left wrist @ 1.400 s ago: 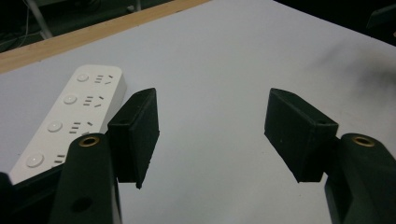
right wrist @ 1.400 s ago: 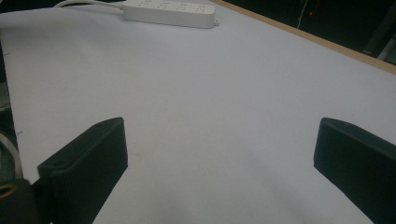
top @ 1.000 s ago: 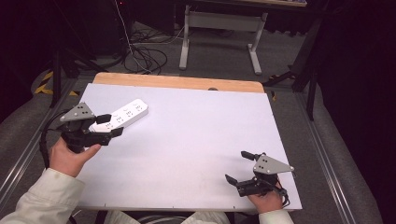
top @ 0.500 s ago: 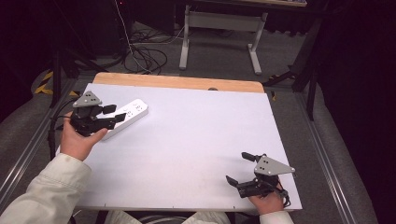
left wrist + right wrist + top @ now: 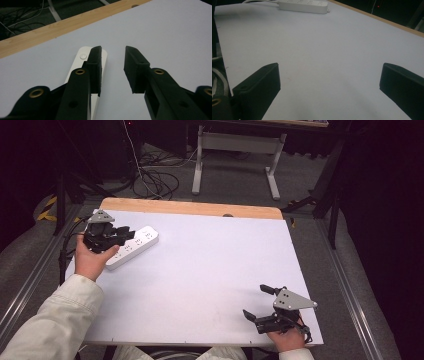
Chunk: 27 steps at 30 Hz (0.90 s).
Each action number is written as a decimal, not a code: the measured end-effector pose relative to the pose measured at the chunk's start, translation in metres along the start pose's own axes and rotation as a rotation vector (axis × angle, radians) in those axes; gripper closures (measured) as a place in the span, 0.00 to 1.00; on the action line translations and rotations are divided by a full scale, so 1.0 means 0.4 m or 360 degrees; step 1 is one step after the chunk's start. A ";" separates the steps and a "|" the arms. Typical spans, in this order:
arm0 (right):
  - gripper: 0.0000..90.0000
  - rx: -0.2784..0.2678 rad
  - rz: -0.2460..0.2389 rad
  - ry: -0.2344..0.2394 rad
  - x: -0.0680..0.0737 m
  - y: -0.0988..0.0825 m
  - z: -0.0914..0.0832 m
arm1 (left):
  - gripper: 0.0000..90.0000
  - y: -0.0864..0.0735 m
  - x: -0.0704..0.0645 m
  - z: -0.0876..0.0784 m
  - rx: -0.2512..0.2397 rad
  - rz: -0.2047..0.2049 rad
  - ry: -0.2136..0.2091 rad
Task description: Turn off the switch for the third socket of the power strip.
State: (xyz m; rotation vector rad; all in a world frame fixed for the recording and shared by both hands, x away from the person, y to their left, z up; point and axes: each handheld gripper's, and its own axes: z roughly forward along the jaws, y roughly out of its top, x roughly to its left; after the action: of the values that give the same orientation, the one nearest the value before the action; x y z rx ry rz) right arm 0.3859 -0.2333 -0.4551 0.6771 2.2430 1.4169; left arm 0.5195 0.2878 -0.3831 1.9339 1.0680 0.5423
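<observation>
Now the left gripper (image 5: pixel 113 71) has been closing its half-open fingers, with the power strip (image 5: pixel 80 65) lengthwise under the left finger, not between.

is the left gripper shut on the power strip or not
Not shut. The left gripper has a clear gap between its jaws, which have just been closing; one jaw lies over the power strip, the other over bare table.

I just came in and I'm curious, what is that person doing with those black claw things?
A person sits at a white table with a gripper in each hand. The left gripper is over a white power strip near the table's far left corner. Its jaws have just been closing, but one jaw lies over the strip and the gap between them shows only bare table, so nothing is gripped yet. The right gripper waits open near the front edge.
</observation>
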 end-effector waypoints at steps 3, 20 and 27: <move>0.04 0.0002 -0.0002 0.0001 0.000 -0.001 0.000 | 0.81 -0.002 0.010 0.018 -0.0003 -0.0010 0.0015; 0.04 0.0003 -0.0006 0.0018 0.002 -0.001 0.001 | 1.00 -0.025 0.032 0.110 0.0069 -0.0040 0.0044; 0.04 0.0001 -0.0005 0.0019 0.003 -0.001 0.001 | 1.00 -0.037 0.052 0.134 0.0107 -0.0109 0.0112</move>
State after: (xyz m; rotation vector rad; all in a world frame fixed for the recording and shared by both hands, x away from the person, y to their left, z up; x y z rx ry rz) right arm 0.3851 -0.2325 -0.4558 0.6672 2.2527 1.4223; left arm 0.5606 0.2846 -0.4256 1.9405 1.2064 0.5458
